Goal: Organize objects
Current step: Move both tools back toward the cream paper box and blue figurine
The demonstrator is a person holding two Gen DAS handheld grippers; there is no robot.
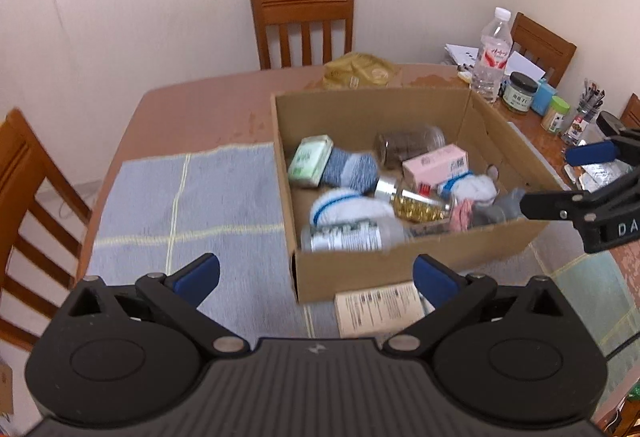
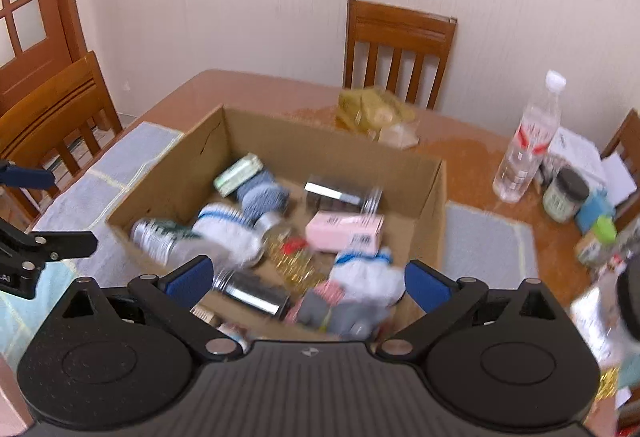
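right hand-held gripper wide open, empty, over box

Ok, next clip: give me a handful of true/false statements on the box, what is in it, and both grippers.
1. The cardboard box stands open on the table. True.
2. The pink carton lies outside the box, on the blue cloth. False: it lies inside the box, among the socks and bottles.
3. The right gripper is clamped on a sock. False: its jaws stand wide open with nothing pressed between the pads.
4. The left gripper is open and holds nothing. True.
5. A clear water bottle stands upright on the table outside the box. True.
6. The green packet sits on a chair. False: it is in the box, beside a blue sock.
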